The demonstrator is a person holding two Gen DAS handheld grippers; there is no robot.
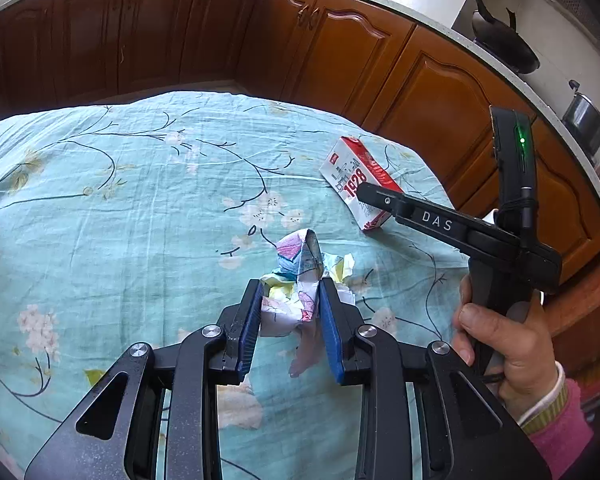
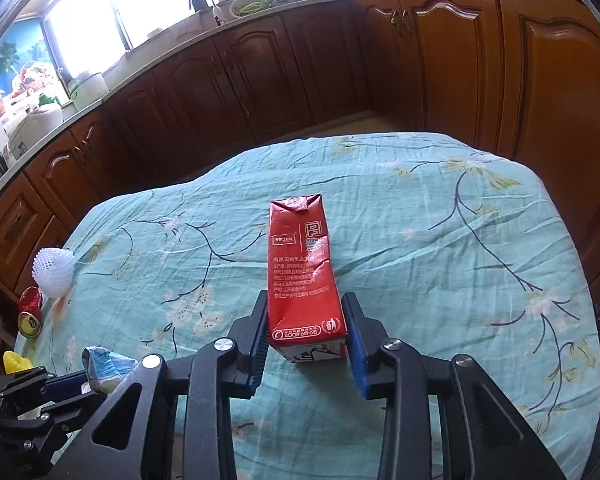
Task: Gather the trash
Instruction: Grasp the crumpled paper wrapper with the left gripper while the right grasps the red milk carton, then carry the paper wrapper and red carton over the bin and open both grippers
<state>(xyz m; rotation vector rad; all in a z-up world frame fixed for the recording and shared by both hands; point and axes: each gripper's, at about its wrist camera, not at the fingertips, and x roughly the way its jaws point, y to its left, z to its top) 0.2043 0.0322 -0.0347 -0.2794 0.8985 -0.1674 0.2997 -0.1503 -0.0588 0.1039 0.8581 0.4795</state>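
Observation:
A crumpled ball of coloured paper (image 1: 300, 264) rests on the teal flowered tablecloth (image 1: 100, 200). My left gripper (image 1: 291, 282) is shut on it, a blue pad pressing each side. From the right wrist view, the paper (image 2: 104, 368) and left gripper (image 2: 72, 384) show at bottom left. A red and white milk carton (image 2: 300, 264) lies on its side on the cloth. My right gripper (image 2: 306, 298) is shut on its near end, pads against both sides. In the left wrist view, the carton (image 1: 352, 176) lies partly behind the right gripper (image 1: 362, 194).
A white foam net (image 2: 54, 272), a red can (image 2: 31, 312) and a yellow object (image 2: 16, 362) sit at the table's left edge. Brown kitchen cabinets (image 1: 340, 60) ring the table. A person's hand (image 1: 512, 340) in a pink sleeve holds the right gripper's handle.

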